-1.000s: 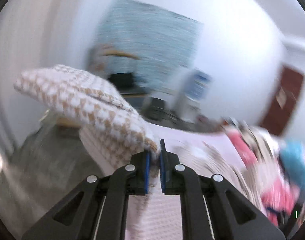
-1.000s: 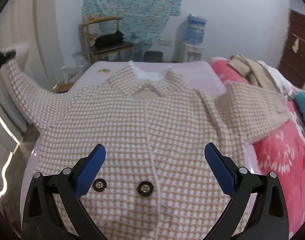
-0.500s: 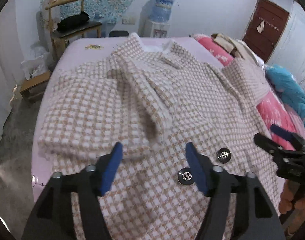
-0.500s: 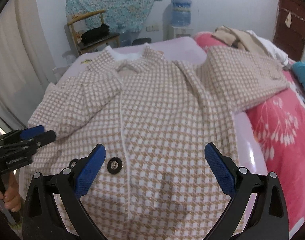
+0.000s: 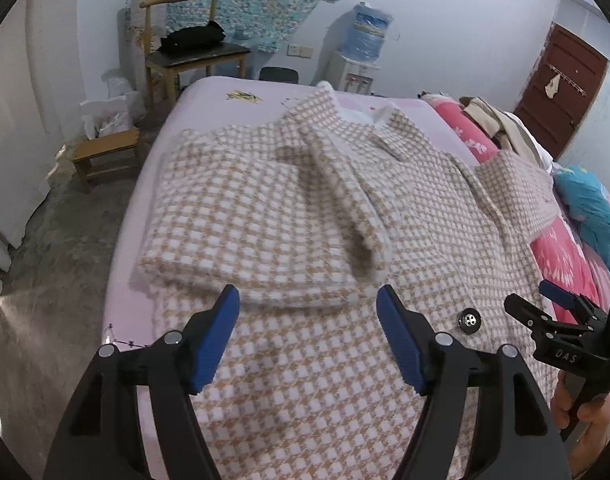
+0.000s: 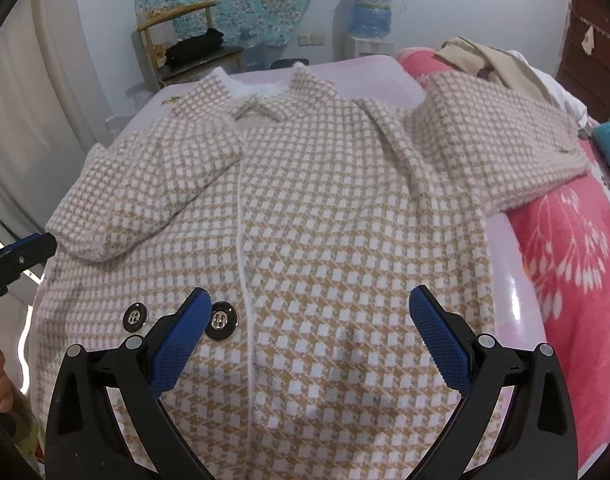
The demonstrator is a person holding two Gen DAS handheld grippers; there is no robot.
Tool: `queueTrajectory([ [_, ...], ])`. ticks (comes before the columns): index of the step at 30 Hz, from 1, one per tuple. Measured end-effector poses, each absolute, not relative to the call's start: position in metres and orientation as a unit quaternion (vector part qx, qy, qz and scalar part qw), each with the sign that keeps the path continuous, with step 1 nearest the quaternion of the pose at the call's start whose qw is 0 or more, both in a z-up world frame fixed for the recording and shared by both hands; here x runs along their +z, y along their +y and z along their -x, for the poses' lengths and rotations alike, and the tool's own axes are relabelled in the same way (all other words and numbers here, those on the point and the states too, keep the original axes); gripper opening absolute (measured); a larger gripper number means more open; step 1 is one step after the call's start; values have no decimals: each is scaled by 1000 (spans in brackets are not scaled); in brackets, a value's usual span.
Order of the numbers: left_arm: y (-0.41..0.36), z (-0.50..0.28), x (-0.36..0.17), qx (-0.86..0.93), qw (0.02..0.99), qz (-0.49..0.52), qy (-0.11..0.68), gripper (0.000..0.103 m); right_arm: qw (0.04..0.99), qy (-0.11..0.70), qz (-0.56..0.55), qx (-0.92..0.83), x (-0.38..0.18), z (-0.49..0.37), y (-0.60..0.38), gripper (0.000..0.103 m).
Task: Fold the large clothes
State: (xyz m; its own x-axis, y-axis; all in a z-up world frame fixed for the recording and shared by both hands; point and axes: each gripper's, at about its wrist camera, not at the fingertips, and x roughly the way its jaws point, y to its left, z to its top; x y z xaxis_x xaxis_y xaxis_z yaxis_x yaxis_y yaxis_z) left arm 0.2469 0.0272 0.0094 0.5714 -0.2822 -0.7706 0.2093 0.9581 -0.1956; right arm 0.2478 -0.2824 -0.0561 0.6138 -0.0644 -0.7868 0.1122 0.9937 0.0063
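Two grippers, one coat: both tools hung over the checked coat, which lay face up across the lilac bed, collar away from the cameras, hem nearest them.
Coat axis: it ran collar to hem, straight away from both tools, with the white front seam down the middle.
Folded side: the left sleeve lay doubled across the chest, its cuff near the centre line.
Loose side: the right sleeve sprawled outward onto the pink quilt, well apart from the body.
Right gripper: wide, nothing between the blue pads, hovering over the hem by the buttons.
Left gripper: jaws opening, nothing between them, just short of the folded sleeve's edge.
Key relation: the loose sleeve lay up and to the right of the right gripper, far across the coat from the left one.
Judgement: the right hand looked nearer, so that sleeve seemed its job, swung inward across the long axis.
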Motion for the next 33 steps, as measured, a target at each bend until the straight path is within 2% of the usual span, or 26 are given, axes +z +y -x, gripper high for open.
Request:
queueTrajectory([
  [22,59,-249,15,-104,897,53,427,69,912,410,-5,-21,-29,-248,-277,95],
  [28,65,-259,7,-63,900,24,431,69,904,415,-89,43,-2,-277,-325,95],
  [33,69,-266,-7,-44,899,6,435,68,864,459,-172,112,-10,-339,-342,95],
])
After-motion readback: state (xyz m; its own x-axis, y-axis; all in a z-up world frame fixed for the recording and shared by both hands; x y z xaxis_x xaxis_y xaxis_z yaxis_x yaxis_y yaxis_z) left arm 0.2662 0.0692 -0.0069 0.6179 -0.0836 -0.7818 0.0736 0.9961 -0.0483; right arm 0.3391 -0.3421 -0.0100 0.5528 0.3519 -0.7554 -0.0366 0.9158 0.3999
